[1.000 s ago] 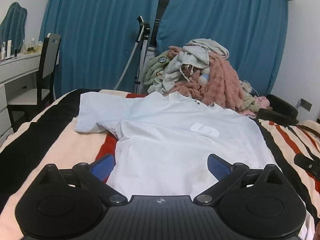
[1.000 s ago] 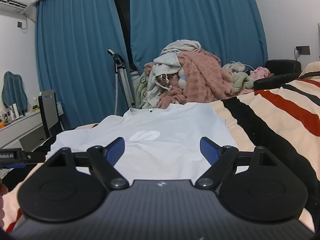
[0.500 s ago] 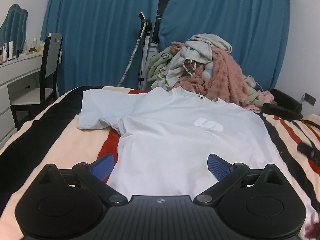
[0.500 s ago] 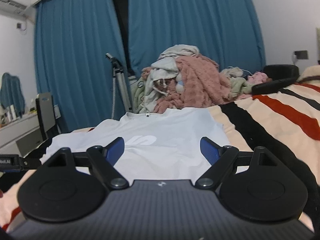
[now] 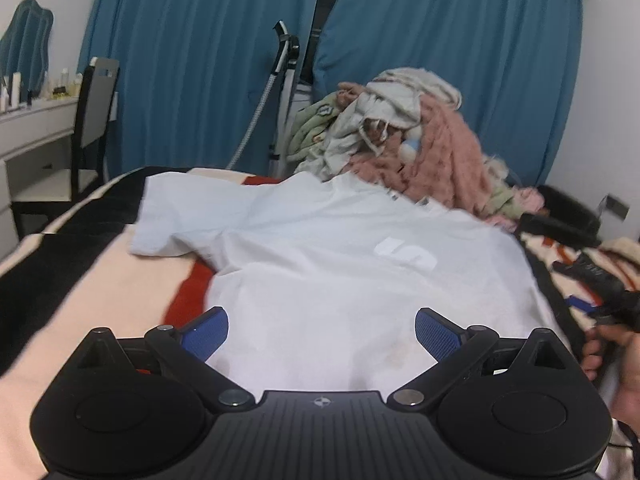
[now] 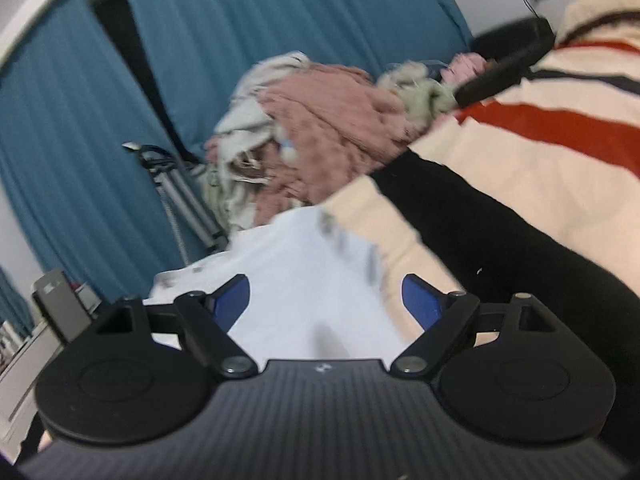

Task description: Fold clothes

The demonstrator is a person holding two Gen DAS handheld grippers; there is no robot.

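Note:
A white T-shirt (image 5: 320, 264) lies flat on the striped bed, collar at the far end, one sleeve spread out to the left, a pale logo on its chest. My left gripper (image 5: 322, 334) hovers over the shirt's near hem, open, blue pads wide apart with nothing between them. In the blurred, tilted right wrist view the same shirt (image 6: 308, 292) shows between the fingers of my right gripper (image 6: 326, 300), which is open and holds nothing. The right gripper (image 5: 600, 280) also appears at the shirt's right edge in the left wrist view, in a person's hand (image 5: 616, 360).
A heap of pink, white and green laundry (image 5: 404, 140) is piled at the bed's far end. The bedspread (image 5: 92, 280) has black, cream and red stripes. A garment steamer (image 5: 284, 92) stands before blue curtains. A chair (image 5: 88, 136) and white dresser are on the left.
The right gripper has swept across and rolled, so its view now tilts and blurs, nearer the shirt's right side. The left gripper crept slightly forward. Both stayed open.

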